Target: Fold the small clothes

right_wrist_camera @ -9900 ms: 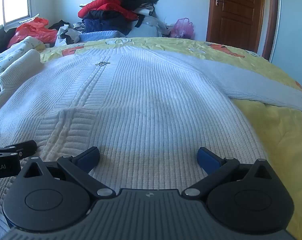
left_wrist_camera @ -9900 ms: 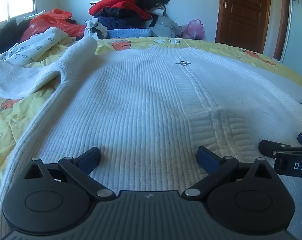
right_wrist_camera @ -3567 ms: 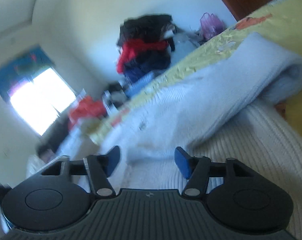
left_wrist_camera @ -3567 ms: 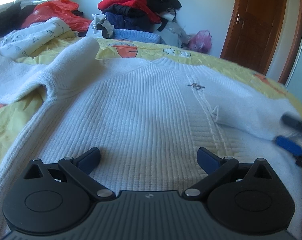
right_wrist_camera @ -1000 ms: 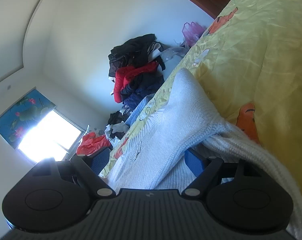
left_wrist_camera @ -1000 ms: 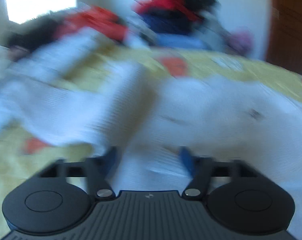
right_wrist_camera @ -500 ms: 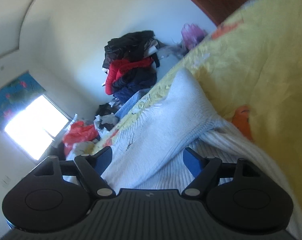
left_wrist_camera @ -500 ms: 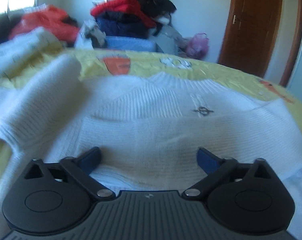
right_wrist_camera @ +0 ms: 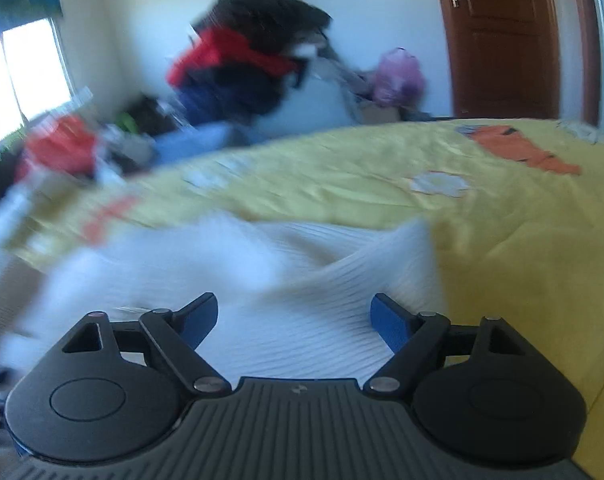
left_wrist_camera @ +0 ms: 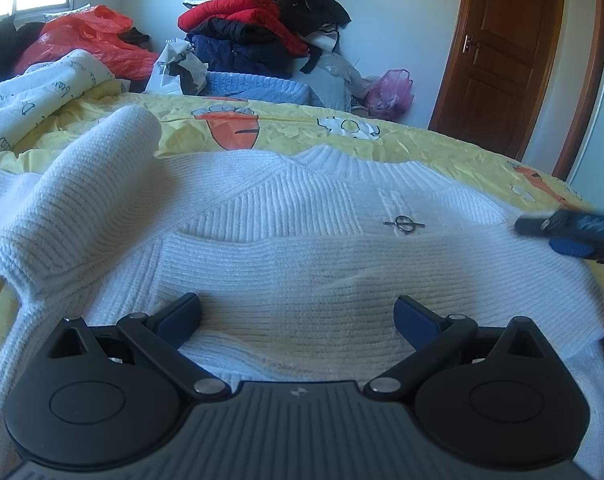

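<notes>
Left wrist view: your left gripper (left_wrist_camera: pixel 297 316) hangs low over the white knitted sweater (left_wrist_camera: pixel 302 264), which lies spread on the yellow bedspread (left_wrist_camera: pixel 442 140). The jaws stand at their widest, having just opened further, and nothing is between them; the blue fingertips (left_wrist_camera: pixel 179 314) sit just above the knit, though whether they touch it cannot be told. One sleeve is folded across the chest (its ribs run crosswise over the body's upright ribs). The other sleeve (left_wrist_camera: pixel 81 200) lies bunched at the left, partly off the body. A small dark emblem (left_wrist_camera: pixel 404 225) marks the chest below the collar.

Right wrist view: your right gripper (right_wrist_camera: pixel 291 322) is over the sweater's edge beside the bare bedspread; the picture is heavily blurred. Its jaws are well apart and have just widened a little, with knit lying below the gap but no pad pressing on it. In the left wrist view the same gripper shows at the right edge, above the folded sleeve's end.

A heap of clothes (left_wrist_camera: pixel 261 20) and a wooden door (left_wrist_camera: pixel 502 52) stand behind the bed.
</notes>
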Tool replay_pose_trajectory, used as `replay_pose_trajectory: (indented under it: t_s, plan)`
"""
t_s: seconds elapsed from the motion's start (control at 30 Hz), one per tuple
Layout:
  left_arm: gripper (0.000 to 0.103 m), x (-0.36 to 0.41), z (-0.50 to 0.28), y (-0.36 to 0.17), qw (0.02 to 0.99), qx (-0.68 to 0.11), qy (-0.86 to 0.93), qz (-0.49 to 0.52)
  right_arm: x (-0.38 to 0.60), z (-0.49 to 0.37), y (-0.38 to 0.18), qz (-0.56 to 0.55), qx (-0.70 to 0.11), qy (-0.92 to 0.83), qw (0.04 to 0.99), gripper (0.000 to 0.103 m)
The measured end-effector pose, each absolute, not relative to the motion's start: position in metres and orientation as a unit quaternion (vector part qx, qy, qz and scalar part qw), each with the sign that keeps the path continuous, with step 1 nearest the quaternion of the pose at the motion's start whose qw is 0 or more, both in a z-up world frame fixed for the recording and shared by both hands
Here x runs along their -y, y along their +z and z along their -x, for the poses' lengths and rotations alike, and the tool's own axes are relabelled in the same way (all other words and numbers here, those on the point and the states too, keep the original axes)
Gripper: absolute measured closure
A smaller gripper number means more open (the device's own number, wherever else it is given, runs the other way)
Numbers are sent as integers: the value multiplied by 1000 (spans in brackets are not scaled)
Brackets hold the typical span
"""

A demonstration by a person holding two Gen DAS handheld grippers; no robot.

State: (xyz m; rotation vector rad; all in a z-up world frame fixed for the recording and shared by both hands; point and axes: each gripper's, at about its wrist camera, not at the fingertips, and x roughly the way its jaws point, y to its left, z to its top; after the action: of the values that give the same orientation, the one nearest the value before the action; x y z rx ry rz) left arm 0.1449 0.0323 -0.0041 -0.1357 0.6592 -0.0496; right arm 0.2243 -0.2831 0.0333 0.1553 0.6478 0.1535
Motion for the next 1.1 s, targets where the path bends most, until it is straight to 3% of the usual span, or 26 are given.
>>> replay_pose_trajectory:
  t_s: [0.23,0.47,0.6,0.73,0.97,1.1]
  plan:
    - [0,-31,-147,-3,943,-326,-26,63,316,-226,15,-148,-292,84,941,20]
    - [0,-53,-123,13,950,-297,-27,92,299,-227,20,-91,-301,70,947,19]
    - [0,-121,-86,37,965,-231,4,124,304,-225,22,-108,-293,77,947,18]
    - [0,-217,-81,48,955,-221,123,155,304,-225,23,-108,-292,80,947,17]
    - [0,-375,-82,16,861,-202,204,420,301,-224,22,-101,-292,78,948,16]
    - [5,-397,-97,1,846,-200,177,462,301,-224,22,-102,-291,80,948,14]
